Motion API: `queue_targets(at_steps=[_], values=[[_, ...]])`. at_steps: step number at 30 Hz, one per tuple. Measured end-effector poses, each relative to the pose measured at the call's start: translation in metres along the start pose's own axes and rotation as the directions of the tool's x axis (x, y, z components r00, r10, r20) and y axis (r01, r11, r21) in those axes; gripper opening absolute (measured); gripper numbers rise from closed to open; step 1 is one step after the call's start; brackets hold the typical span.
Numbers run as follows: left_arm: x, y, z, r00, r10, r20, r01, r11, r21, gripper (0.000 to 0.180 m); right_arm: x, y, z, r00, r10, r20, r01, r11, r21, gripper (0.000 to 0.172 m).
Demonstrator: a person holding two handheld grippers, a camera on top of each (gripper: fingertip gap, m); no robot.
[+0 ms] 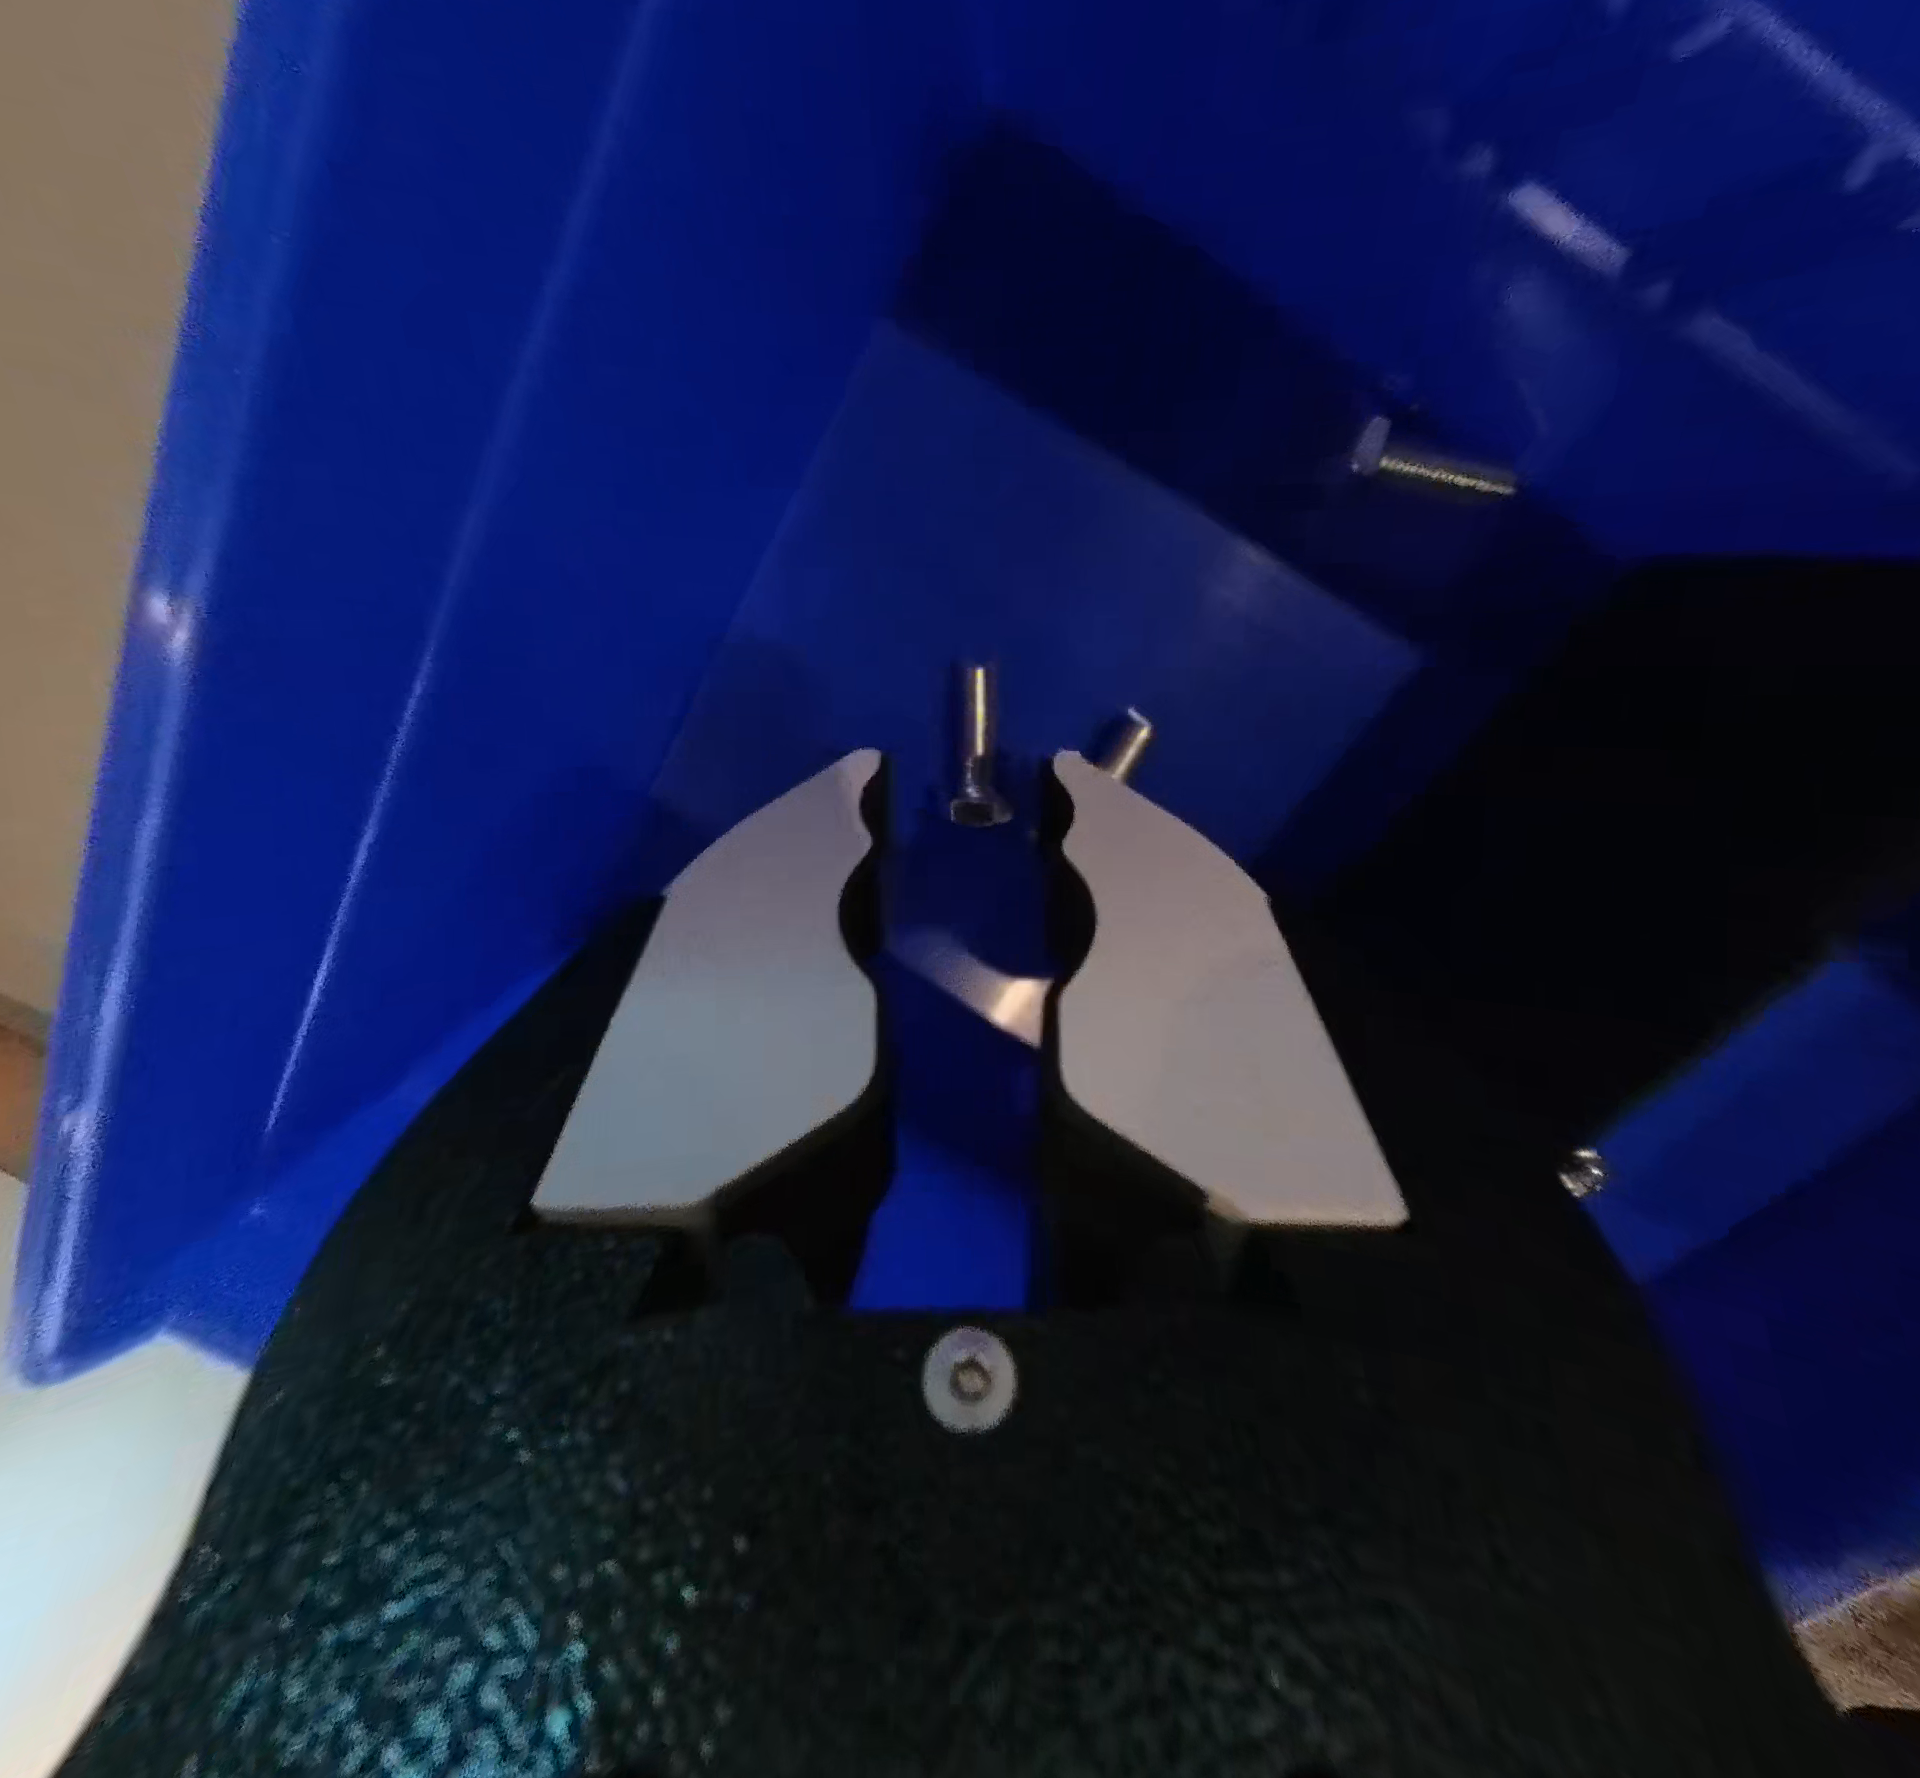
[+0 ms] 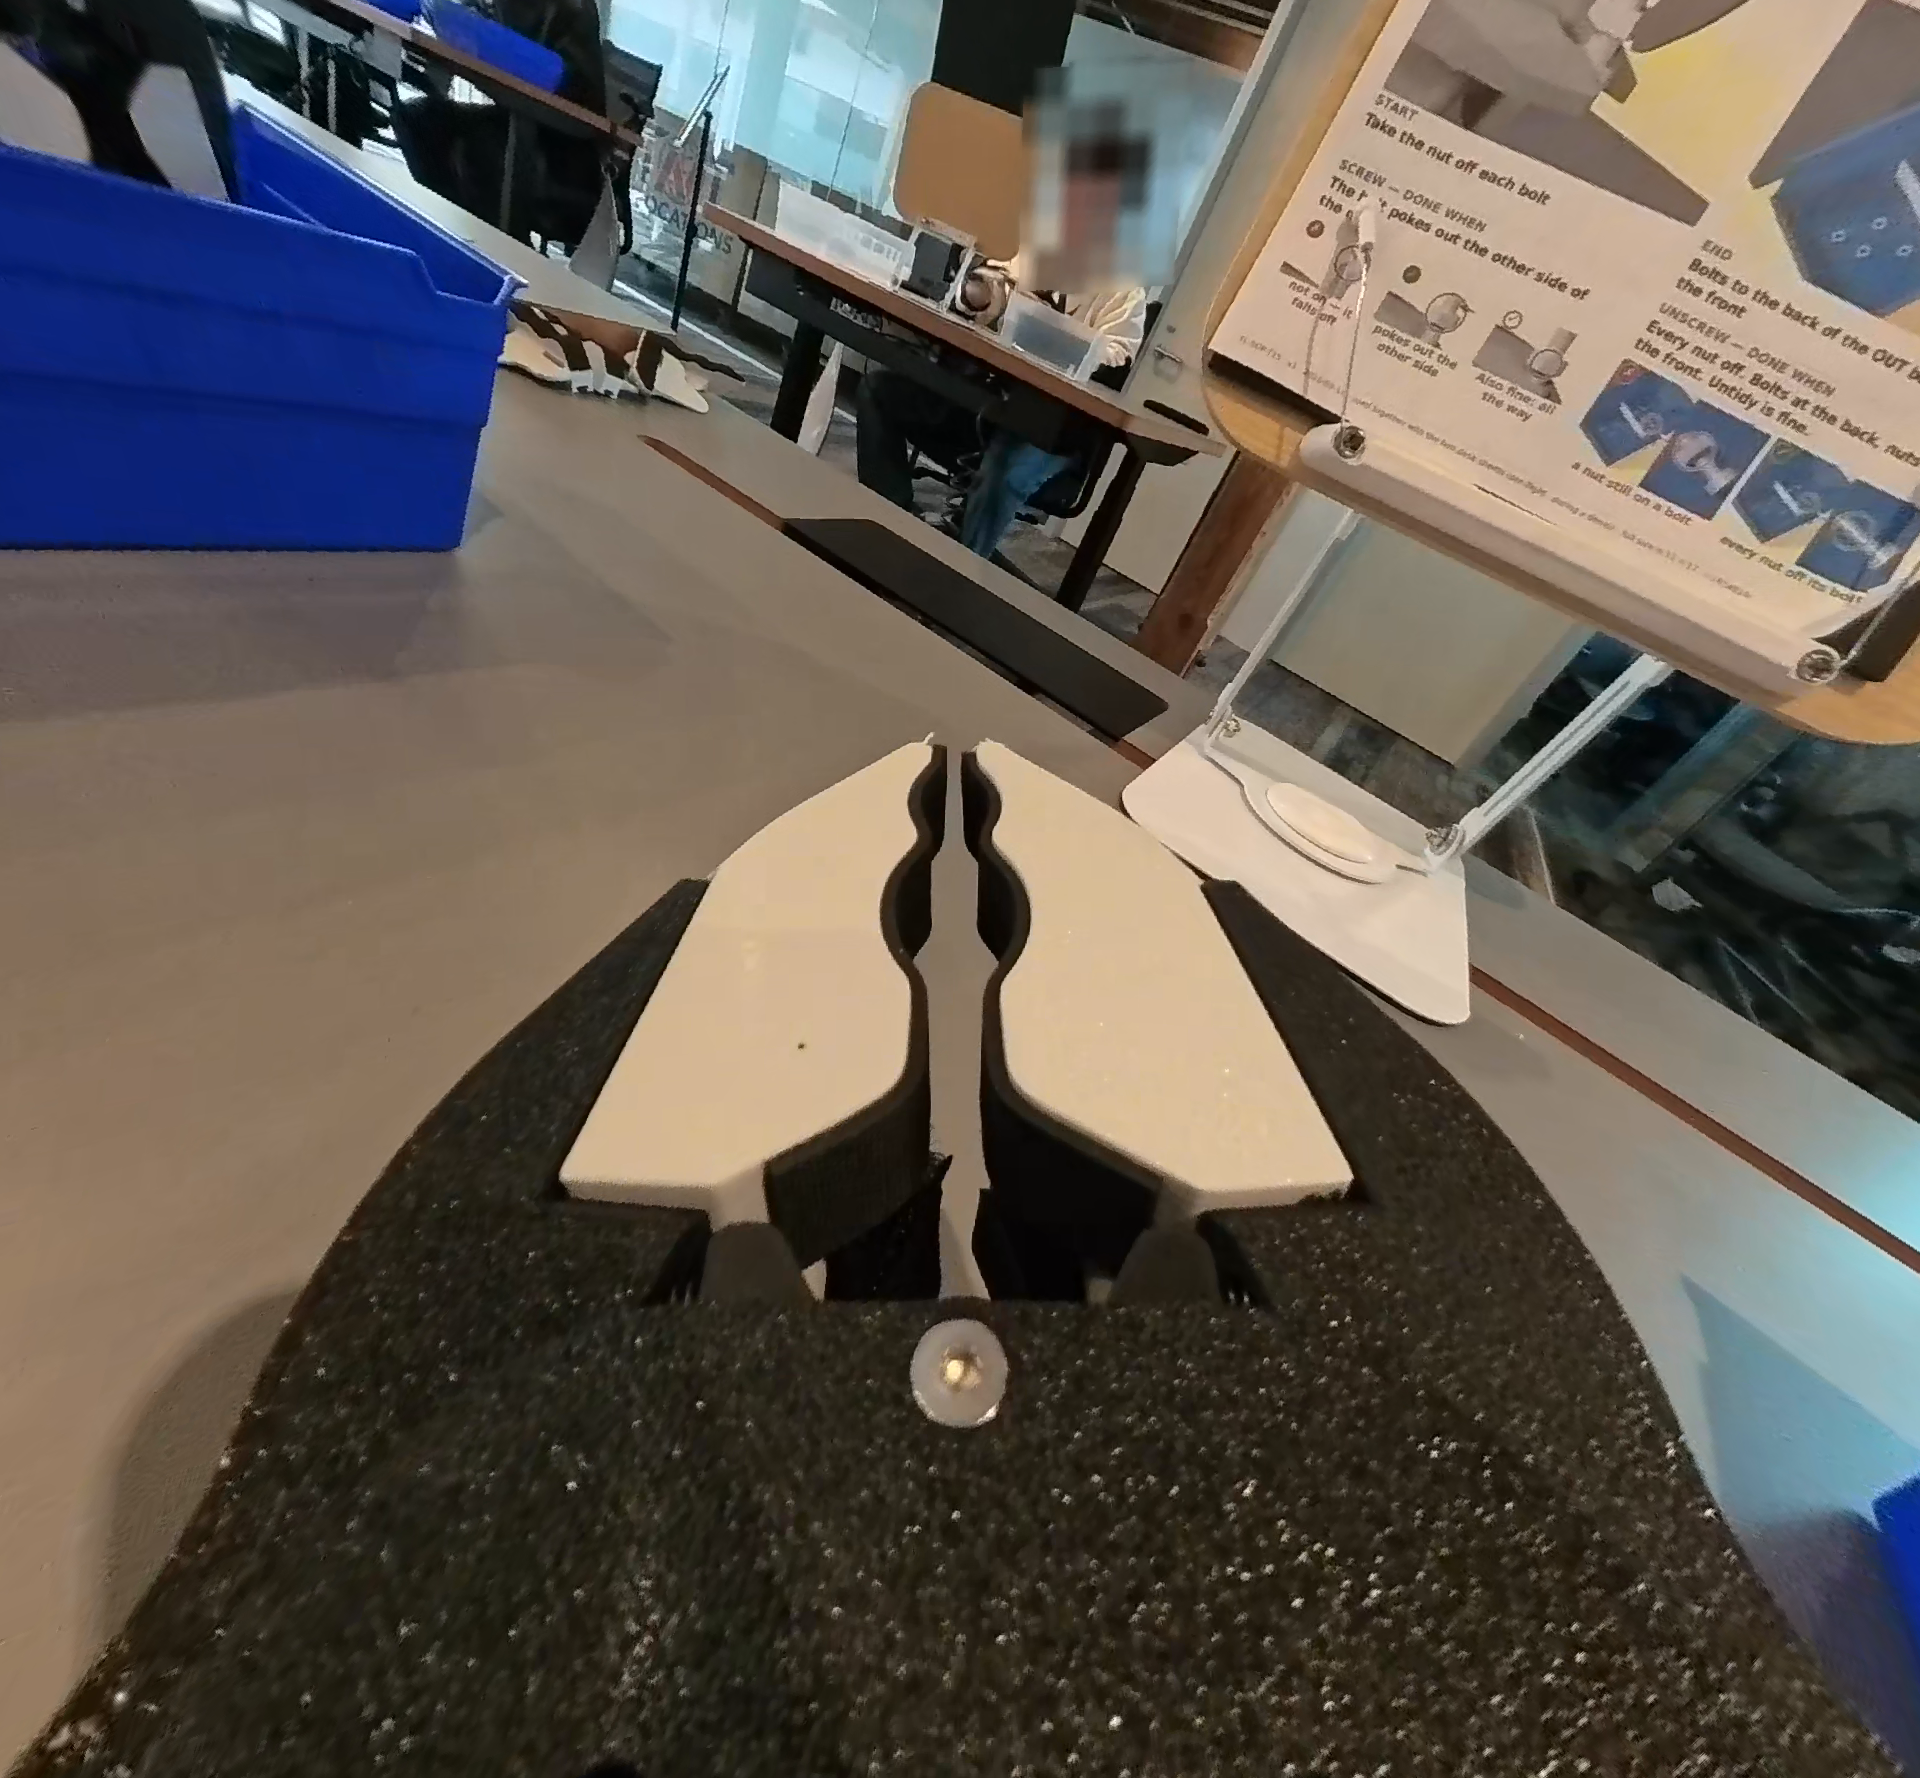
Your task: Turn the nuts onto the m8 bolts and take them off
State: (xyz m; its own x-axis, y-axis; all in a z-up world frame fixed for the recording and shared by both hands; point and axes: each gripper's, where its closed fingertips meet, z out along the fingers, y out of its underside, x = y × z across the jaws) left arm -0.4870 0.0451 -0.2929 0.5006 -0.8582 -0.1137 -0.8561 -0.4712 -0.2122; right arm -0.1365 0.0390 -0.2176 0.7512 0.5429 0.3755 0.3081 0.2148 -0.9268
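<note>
In the left wrist view my left gripper [image 1: 971,778] reaches into a blue bin [image 1: 520,378]. Its jaws stand open. A small silver bolt [image 1: 977,757] lies on the bin floor between the fingertips, with a gap to each pad. A second bolt [image 1: 1122,736] lies just past the right fingertip. A third bolt [image 1: 1439,476] lies farther back right. My right gripper [image 2: 958,752] hovers over the grey table [image 2: 416,793], its pads a narrow slit apart with nothing between them. No nut is clearly in view.
A blue bin [image 2: 229,378] stands at the table's left, with a dark gripper body [image 2: 104,66] above it. An instruction sheet [image 2: 1610,222] on a white stand [image 2: 1320,866] is at the right. A small metal piece [image 1: 1581,1178] lies in a neighbouring compartment. There is about 35 cm between the tips of the two grippers.
</note>
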Motion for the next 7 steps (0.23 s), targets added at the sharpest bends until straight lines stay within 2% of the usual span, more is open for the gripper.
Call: queue_targets(at_steps=[1,7], values=[[0.0,0.0,0.002,1.0,-0.006,-0.012,0.006,1.0,-0.004,0.024,0.0,0.0,0.0,1.0,-0.001,0.0,0.001,1.0,-0.001,0.002],[0.001,-0.001,0.014,0.997,-0.03,-0.065,0.028,0.999,-0.026,0.019,0.0,0.0,-0.001,1.0,0.0,0.002,0.0,1.0,0.0,0.002]])
